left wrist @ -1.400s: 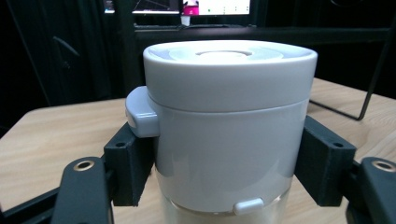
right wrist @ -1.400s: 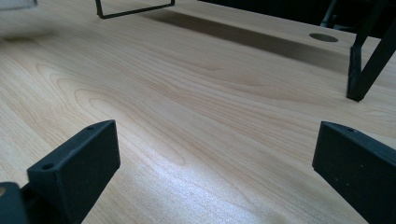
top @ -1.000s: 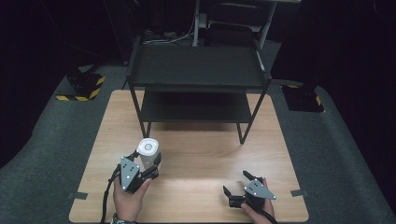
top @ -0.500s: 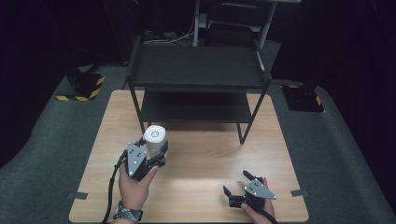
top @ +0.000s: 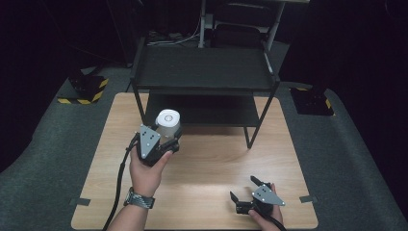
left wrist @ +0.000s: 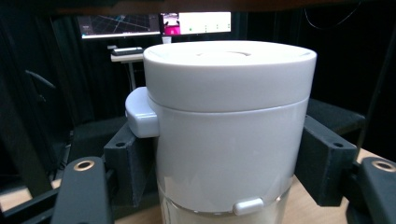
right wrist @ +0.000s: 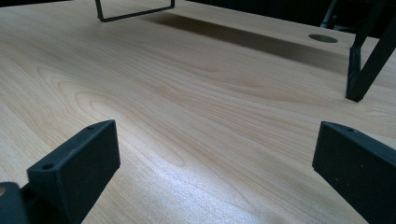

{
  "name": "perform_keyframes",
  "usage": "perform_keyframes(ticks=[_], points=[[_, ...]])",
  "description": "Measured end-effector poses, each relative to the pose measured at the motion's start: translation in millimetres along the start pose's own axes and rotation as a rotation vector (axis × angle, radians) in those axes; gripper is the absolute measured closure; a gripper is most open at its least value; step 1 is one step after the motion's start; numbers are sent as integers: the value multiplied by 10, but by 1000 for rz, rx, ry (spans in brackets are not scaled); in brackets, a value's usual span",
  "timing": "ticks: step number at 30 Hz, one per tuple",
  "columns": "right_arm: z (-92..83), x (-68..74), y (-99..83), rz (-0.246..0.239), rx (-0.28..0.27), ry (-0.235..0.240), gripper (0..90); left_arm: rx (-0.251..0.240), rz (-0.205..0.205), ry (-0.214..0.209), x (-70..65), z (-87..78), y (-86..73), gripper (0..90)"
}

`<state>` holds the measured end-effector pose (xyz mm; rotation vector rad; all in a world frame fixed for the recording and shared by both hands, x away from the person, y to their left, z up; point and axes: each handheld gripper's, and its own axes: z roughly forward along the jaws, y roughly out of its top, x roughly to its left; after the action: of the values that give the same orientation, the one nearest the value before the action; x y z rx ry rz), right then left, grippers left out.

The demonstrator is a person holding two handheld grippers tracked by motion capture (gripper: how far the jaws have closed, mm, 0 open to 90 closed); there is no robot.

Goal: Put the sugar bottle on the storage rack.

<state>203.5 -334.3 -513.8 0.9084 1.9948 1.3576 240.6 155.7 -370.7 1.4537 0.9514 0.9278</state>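
Clamping the white jar [top: 168,123], the left gripper [top: 166,144] held it above the table [top: 211,163] near the 2-tier rack [top: 204,72]; placing it remained. The right gripper [top: 245,190] rested released by the front edge.

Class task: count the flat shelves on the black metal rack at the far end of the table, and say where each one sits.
2. The top shelf caps the black rack; the lower shelf sits beneath it, just above the wooden table. Shadow under the rack could hide more.
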Motion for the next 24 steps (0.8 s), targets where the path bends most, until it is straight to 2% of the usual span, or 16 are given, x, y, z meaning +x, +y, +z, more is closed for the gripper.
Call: perform_keyframes(ticks=[11, 24], points=[[-4, -14, -7, 6, -5, 5, 6, 1, -16, 13, 5, 255, 155, 296], [-11, -35, -19, 13, -13, 12, 6, 16, -16, 41, 29, 529, 204, 296]])
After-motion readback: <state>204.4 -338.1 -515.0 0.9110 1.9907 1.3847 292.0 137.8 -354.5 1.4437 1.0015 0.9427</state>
